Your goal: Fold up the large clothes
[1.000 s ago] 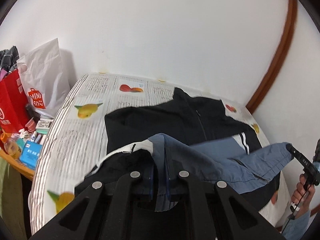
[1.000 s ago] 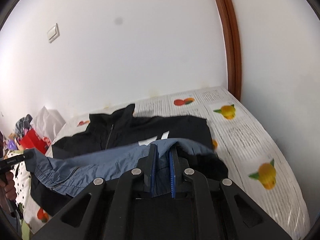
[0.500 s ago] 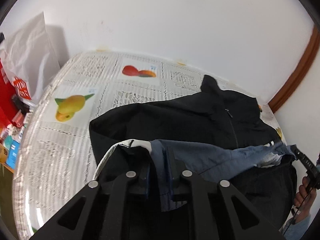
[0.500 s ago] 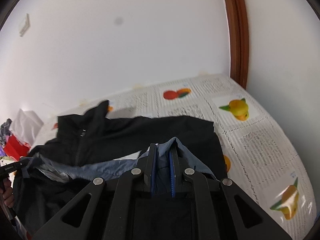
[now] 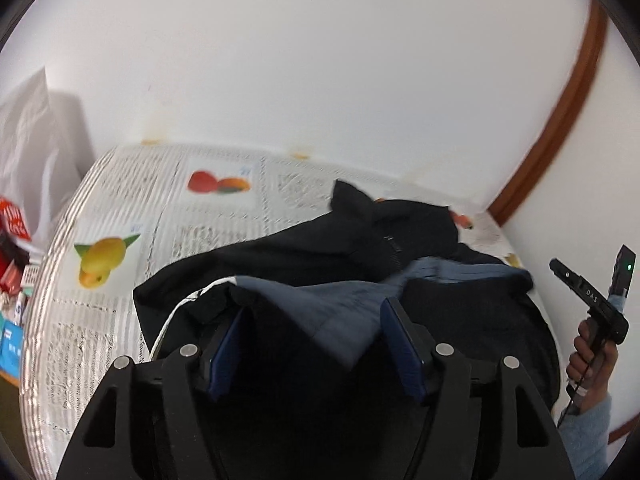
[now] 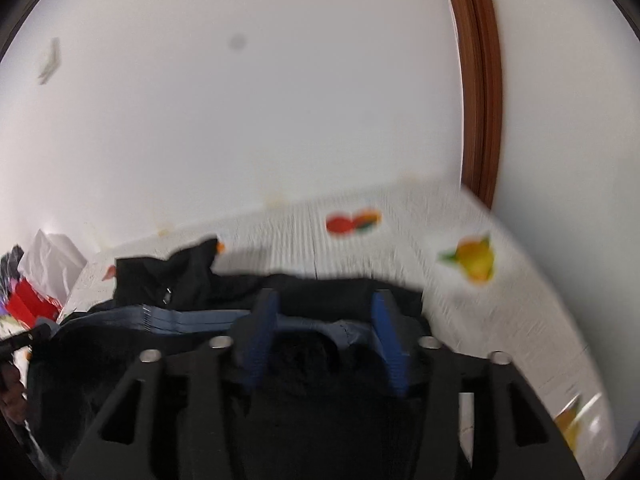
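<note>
A black and blue jacket [image 5: 320, 248] lies on the fruit-print tablecloth [image 5: 132, 208], its blue hem folded up over the black body toward the collar [image 5: 352, 200]. My left gripper [image 5: 316, 320] hovers over the fold. Its jaws are opening, and slack blue cloth lies between the blue pads [image 5: 230, 340] without being pressed. My right gripper [image 6: 324, 320] is also opening over the jacket [image 6: 192, 280], with a loose blue fold between its pads [image 6: 386, 332]. It also shows in the left wrist view as my right gripper [image 5: 588, 300], held by a hand [image 5: 588, 356].
A white bag [image 5: 28, 152] and a red bag [image 5: 14, 216] stand at the table's left end, with small clutter below them. White walls close the back and right, with a brown door frame [image 5: 560, 112]. Bare tablecloth [image 6: 460, 240] lies beyond the jacket.
Both grippers carried the blue hem forward over the black body toward the collar and sank slightly. Both then opened and let the cloth go; it now lies slack.
</note>
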`<state>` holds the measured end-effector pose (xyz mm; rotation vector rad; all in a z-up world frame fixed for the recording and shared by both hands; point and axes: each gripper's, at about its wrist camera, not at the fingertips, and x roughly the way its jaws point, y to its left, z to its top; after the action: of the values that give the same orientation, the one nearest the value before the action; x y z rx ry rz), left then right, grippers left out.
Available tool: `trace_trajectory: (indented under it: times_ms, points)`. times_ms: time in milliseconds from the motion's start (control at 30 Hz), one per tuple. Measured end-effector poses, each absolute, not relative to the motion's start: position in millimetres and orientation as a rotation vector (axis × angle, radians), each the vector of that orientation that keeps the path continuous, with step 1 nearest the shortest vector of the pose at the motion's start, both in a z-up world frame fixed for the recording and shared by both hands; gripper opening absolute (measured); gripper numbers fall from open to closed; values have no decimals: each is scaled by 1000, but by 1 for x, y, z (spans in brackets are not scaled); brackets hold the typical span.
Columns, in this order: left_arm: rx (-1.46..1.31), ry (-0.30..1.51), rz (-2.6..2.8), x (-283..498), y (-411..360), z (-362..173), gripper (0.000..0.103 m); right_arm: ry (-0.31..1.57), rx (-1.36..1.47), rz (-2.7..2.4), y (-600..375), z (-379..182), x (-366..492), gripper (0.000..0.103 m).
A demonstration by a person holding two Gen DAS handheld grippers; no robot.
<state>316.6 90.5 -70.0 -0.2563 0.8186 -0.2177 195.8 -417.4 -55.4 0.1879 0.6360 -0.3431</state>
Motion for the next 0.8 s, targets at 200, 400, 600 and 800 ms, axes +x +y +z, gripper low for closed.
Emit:
trace_trajectory:
  times_ms: [200, 400, 600, 800]
  points:
    - [-157, 735, -107, 304, 90, -62, 70, 728, 61, -289, -389, -71, 210, 54]
    - [-116, 787, -80, 319, 90, -87, 70, 866, -69, -328, -388, -120, 244, 41]
    - [-82, 856, -7, 347, 93, -125, 70, 941, -63, -422, -424, -151, 266, 40]
    - [-99, 892, 23, 363, 93, -141, 70, 943, 24, -379, -452, -161, 272, 41]
